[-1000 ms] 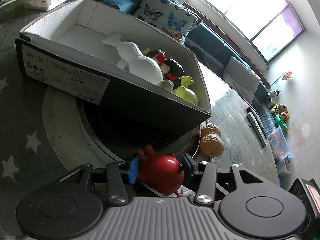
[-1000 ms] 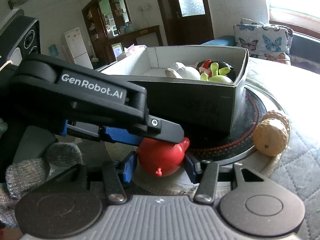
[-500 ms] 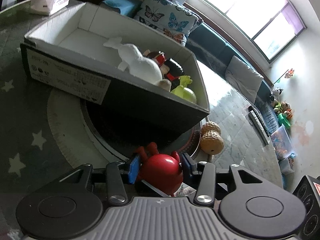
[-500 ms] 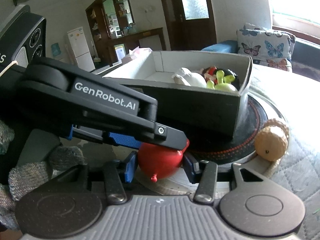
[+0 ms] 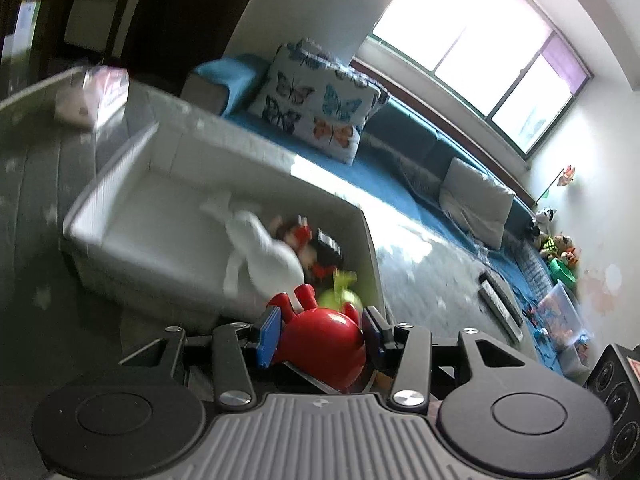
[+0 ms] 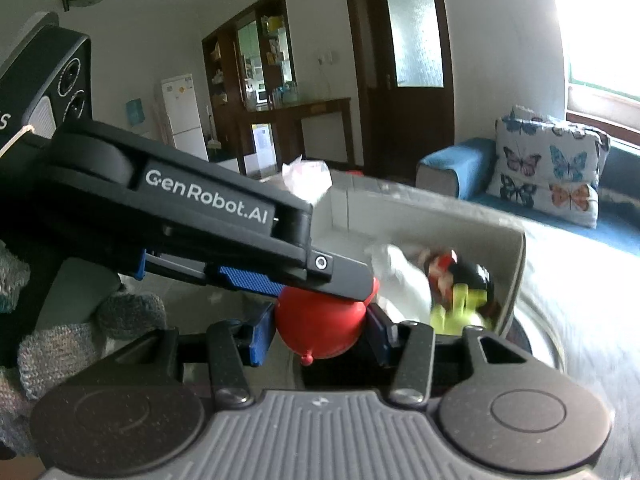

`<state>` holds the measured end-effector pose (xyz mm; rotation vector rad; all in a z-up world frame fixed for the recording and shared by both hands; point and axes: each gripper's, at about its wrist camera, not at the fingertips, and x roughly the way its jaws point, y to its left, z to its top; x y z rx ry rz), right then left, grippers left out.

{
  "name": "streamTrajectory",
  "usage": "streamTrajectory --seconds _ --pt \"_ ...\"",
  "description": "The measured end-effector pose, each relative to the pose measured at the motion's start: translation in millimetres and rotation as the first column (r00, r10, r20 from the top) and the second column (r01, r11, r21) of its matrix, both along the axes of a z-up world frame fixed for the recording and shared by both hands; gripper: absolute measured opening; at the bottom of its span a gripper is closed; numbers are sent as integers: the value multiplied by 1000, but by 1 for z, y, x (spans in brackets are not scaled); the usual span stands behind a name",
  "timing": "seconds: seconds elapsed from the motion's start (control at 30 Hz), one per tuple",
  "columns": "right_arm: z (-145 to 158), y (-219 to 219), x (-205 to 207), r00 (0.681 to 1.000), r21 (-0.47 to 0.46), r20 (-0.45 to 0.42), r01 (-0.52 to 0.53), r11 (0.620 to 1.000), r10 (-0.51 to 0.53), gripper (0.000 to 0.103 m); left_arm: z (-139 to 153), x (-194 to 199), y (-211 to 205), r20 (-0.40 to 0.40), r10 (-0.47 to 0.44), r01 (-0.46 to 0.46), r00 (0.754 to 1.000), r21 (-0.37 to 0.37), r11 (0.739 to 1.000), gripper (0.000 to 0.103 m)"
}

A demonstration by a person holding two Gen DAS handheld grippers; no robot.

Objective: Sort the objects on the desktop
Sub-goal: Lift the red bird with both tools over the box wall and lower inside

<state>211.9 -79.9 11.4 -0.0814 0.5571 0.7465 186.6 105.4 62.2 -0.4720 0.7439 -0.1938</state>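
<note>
Both the left hand-held gripper (image 5: pixel 320 332) and right hand-held gripper (image 6: pixel 318 334) pinch the red toy (image 5: pixel 322 346) near the box (image 5: pixel 370 248). Next, I think: lift it over, let go.

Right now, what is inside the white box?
Inside the white box lie a white plush toy, a red-and-black figure and a green toy. Whatever lies under them is covered; motion blur hides details.

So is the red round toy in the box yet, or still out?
Out: the red round toy sits clamped between both grippers' blue pads, short of the white cardboard box.
</note>
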Motion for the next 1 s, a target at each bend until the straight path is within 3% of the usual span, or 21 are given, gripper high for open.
streamTrajectory --seconds 0.23,0.53,0.77,1.0 --pt "9 28 51 1000 -19 7 -7 1000 7 49 7 43 23 7 28 -28 1000 -16 999 48" --pt "-17 58 105 998 -88 -65 -22 996 17 49 -30 90 50 -66 44 -49 997 -62 997 48" --pt "-37 67 119 994 -115 -107 -42 993 30 49 -55 105 65 -129 49 -65 990 -121 991 48" --pt "-41 69 119 993 -121 -110 -55 991 42 50 -67 111 72 -171 63 -85 983 -127 988 47"
